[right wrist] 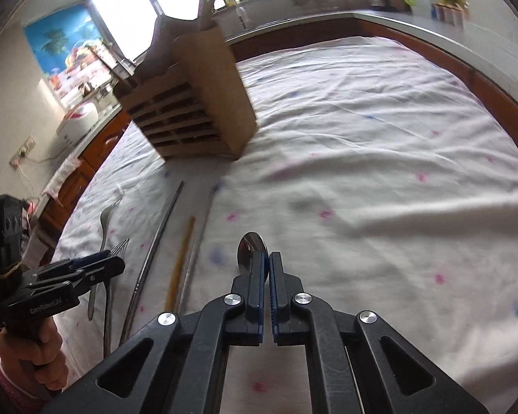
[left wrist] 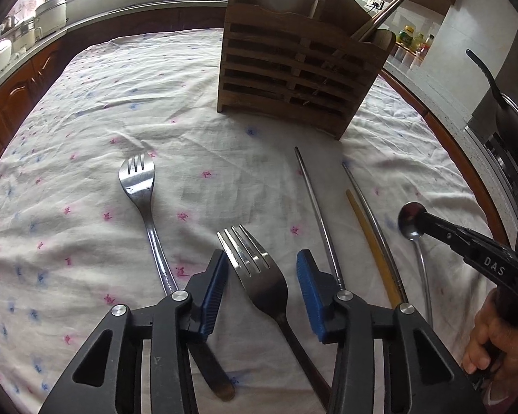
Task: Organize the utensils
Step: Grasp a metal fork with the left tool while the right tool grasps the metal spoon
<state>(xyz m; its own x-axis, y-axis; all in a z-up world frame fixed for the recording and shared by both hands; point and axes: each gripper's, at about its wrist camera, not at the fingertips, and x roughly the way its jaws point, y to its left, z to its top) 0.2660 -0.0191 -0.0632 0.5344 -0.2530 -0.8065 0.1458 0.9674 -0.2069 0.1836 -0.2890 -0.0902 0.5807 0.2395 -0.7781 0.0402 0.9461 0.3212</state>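
Note:
A wooden slatted utensil holder (left wrist: 293, 65) stands at the back of the table with chopsticks in it; it also shows in the right wrist view (right wrist: 193, 110). My left gripper (left wrist: 262, 269) is open with its blue pads on either side of a steel fork (left wrist: 255, 269) lying on the cloth. A second fork (left wrist: 138, 186) lies to its left. My right gripper (right wrist: 268, 269) is shut on a steel spoon (right wrist: 250, 246); in the left wrist view the spoon (left wrist: 411, 222) sits at the right. Metal chopsticks (left wrist: 317, 214) and a yellow chopstick (left wrist: 373, 245) lie between.
A white flowered cloth (right wrist: 380, 145) covers the table. Wooden cabinets and a counter (left wrist: 24, 79) with pots and jars run around it. A dark pan (left wrist: 500, 103) hangs at the right.

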